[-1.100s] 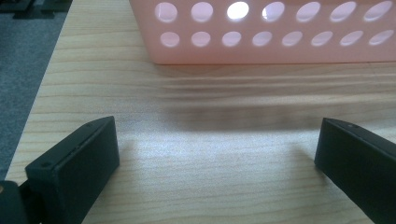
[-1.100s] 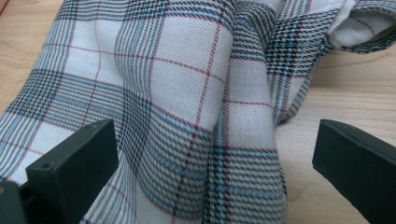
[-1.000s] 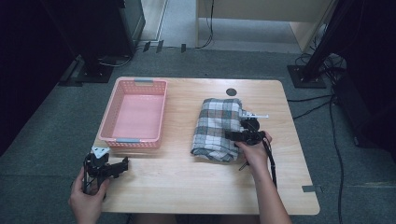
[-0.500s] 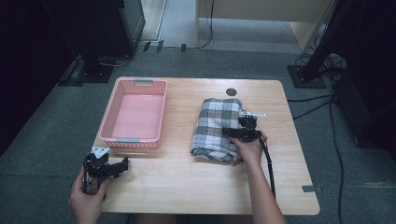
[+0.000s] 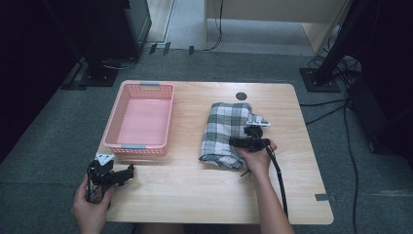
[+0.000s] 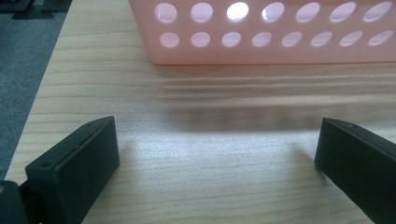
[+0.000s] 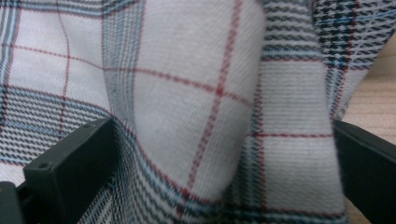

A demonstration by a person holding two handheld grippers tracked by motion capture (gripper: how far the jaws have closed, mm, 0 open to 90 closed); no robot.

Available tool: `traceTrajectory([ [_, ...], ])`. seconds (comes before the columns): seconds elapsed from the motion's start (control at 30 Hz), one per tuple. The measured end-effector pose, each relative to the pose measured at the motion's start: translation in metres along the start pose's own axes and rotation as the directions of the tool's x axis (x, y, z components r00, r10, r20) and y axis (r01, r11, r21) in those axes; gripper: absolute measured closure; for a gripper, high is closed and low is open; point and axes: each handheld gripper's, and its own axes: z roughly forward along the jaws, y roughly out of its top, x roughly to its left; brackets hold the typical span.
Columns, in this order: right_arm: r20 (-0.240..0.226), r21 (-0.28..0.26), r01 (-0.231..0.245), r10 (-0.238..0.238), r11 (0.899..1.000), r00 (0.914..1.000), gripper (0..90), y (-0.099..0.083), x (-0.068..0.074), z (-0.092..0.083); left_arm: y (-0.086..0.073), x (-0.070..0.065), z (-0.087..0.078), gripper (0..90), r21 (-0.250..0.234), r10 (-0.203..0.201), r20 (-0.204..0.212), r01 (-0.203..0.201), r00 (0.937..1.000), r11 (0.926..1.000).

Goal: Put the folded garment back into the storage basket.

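Broadly, the wooden table (image 5: 204, 195) carries a pink basket (image 5: 143, 119) on its left half and a folded plaid cloth (image 5: 225, 131) right of centre, the two well apart. My right gripper (image 5: 242, 143) sits at the cloth's near right edge, jaws spread wide with a raised fold of the plaid fabric (image 7: 196, 93) bunched between them, touching both jaws but not yet pinched. My left gripper (image 5: 125, 173) rests low over bare wood at the table's near left corner, just in front of the basket's perforated wall (image 6: 261, 32), jaws spread wide with nothing between them
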Motion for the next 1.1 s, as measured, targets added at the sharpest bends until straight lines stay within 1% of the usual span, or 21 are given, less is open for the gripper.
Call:
traceTrajectory([
  [0.07,0.012,-0.017,0.043,-0.043,0.999,0.9990,0.0,-0.004,0.003,0.001,0.000,0.000,0.000,0.0,0.002,0.001,-0.001,-0.001,1.0000,1.0000],
  [0.17,0.026,-0.063,0.092,-0.090,0.994,0.9956,2.3,-0.010,0.006,0.002,0.000,0.000,0.000,0.0,0.001,0.001,-0.002,-0.001,1.0000,1.0000],
  [0.23,0.025,-0.093,0.108,-0.106,0.990,0.9941,7.4,-0.013,0.007,0.002,0.000,0.000,0.000,0.0,0.002,0.001,-0.001,-0.001,1.0000,1.0000],
  [0.33,0.017,-0.131,0.117,-0.116,0.984,0.9931,15.5,-0.017,0.009,0.001,0.000,0.000,0.000,0.0,0.001,0.000,-0.001,0.000,1.0000,1.0000],
  [0.37,0.012,-0.140,0.121,-0.120,0.983,0.9926,19.2,-0.018,0.009,0.001,0.000,0.000,0.000,0.0,0.001,0.000,-0.002,0.000,1.0000,1.0000],
  [0.43,-0.012,-0.150,0.129,-0.132,0.980,0.9911,30.4,-0.019,0.009,0.000,0.000,0.000,0.000,0.0,0.001,0.000,-0.002,0.000,1.0000,1.0000],
  [0.47,-0.025,-0.153,0.126,-0.132,0.980,0.9910,36.7,-0.019,0.009,-0.001,0.000,0.000,0.000,0.0,0.001,0.000,-0.002,0.000,1.0000,1.0000],
  [0.57,-0.058,-0.160,0.132,-0.143,0.978,0.9880,50.7,-0.020,0.011,-0.003,0.000,0.000,0.000,0.0,0.001,0.000,-0.002,0.000,1.0000,1.0000],
  [0.7,-0.071,-0.165,0.134,-0.147,0.977,0.9866,62.9,-0.021,0.014,-0.004,0.000,0.000,0.000,0.0,0.001,0.000,-0.002,0.000,1.0000,1.0000],
  [0.77,-0.071,-0.170,0.138,-0.152,0.976,0.9859,65.8,-0.021,0.015,-0.006,0.000,0.000,0.000,0.0,0.001,0.000,-0.001,0.000,1.0000,1.0000],
  [0.8,-0.081,-0.171,0.122,-0.137,0.978,0.9872,67.2,-0.021,0.015,-0.006,0.000,0.000,0.000,0.0,0.001,0.000,-0.001,0.000,1.0000,1.0000],
  [0.83,-0.102,-0.173,0.097,-0.116,0.980,0.9880,68.4,-0.021,0.015,-0.007,0.000,0.000,0.000,0.0,0.001,0.001,0.000,-0.001,1.0000,1.0000],
  [0.87,-0.116,-0.177,0.085,-0.106,0.981,0.9876,69.3,-0.022,0.015,-0.008,0.000,0.000,0.000,0.0,0.000,0.000,0.001,0.000,1.0000,1.0000],
  [0.93,-0.114,-0.199,0.102,-0.126,0.975,0.9854,70.5,-0.024,0.018,-0.009,0.000,0.000,0.000,0.0,0.001,0.003,0.002,-0.003,1.0000,1.0000],
  [1.0,-0.129,-0.215,0.091,-0.121,0.972,0.9842,71.0,-0.024,0.020,-0.012,0.000,0.000,0.000,0.0,0.000,0.003,0.003,-0.003,1.0000,1.0000],
  [1.07,-0.155,-0.235,0.063,-0.101,0.970,0.9828,71.2,-0.023,0.021,-0.016,0.001,0.001,0.000,0.0,-0.001,0.003,0.005,-0.003,1.0000,1.0000],
  [1.1,-0.177,-0.249,0.043,-0.089,0.968,0.9802,71.4,-0.022,0.022,-0.019,0.001,0.001,0.000,0.0,-0.001,0.003,0.005,-0.003,1.0000,1.0000],
])
